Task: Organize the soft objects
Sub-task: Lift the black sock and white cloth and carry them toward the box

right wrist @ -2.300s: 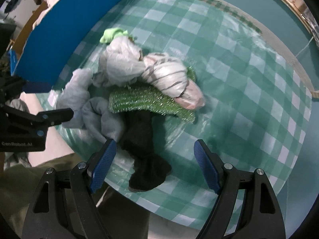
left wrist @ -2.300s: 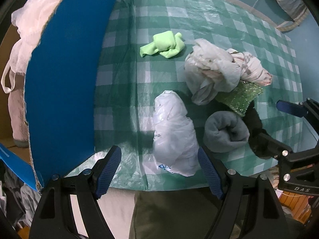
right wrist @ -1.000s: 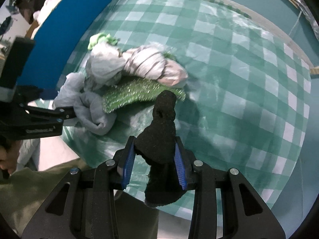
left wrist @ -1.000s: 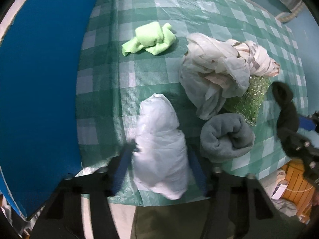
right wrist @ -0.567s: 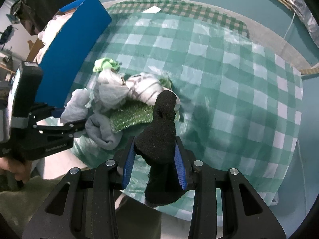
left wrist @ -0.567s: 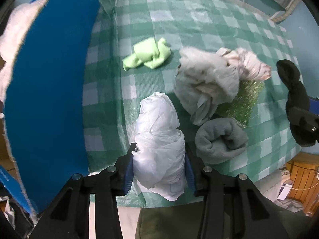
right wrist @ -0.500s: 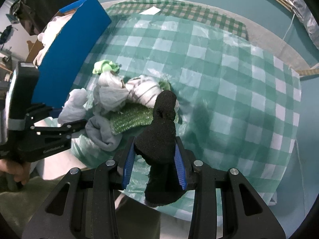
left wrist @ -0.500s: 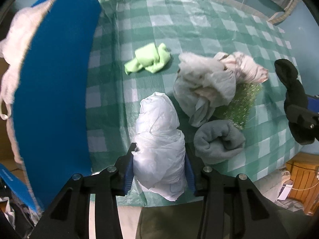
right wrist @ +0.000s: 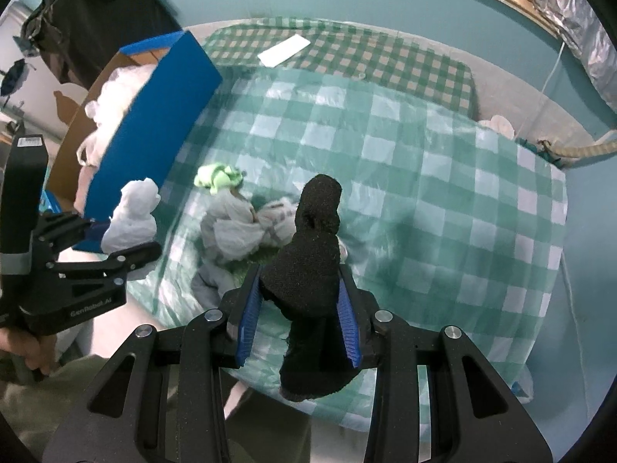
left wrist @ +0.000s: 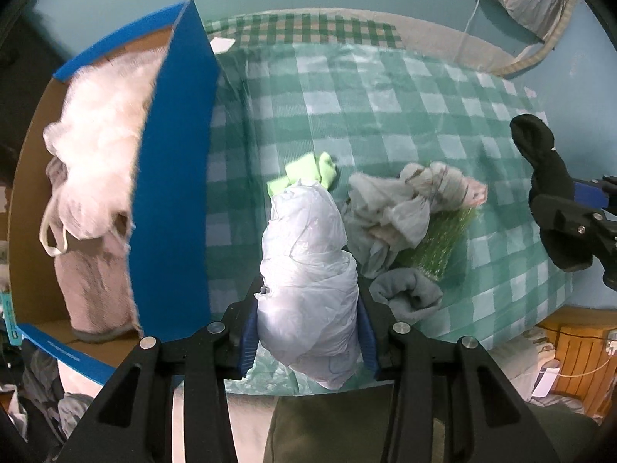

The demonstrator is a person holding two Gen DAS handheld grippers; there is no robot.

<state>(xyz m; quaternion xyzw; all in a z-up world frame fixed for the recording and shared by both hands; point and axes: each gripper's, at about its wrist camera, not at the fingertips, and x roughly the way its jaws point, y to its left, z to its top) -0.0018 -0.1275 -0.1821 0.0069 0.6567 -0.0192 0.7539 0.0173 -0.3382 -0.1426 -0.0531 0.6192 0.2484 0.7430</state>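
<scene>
Left wrist view, clock directions from frame centre. A box (left wrist: 173, 177) is set at 9 o'clock, at the cloth-covered table's (left wrist: 385, 108) left edge; soft items (left wrist: 96, 146) are piled in it. A bagged bundle (left wrist: 308, 270) is held at 6 o'clock between the pads of the left gripper (left wrist: 306, 341). A small folded cloth (left wrist: 308, 171) lies just behind it at 12. A heap of bags (left wrist: 408, 204), a scrubber (left wrist: 443, 243) under its edge and a rolled sock (left wrist: 408, 293) are grouped at 3 to 4 o'clock. A sock (left wrist: 547, 189) is held by the right gripper (left wrist: 567, 227) at far 3.

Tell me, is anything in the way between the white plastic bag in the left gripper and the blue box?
Only the blue box's near wall. The left gripper holds the white plastic bag beside it; the box already holds white fluffy material, with bare floor toward the near end.
</scene>
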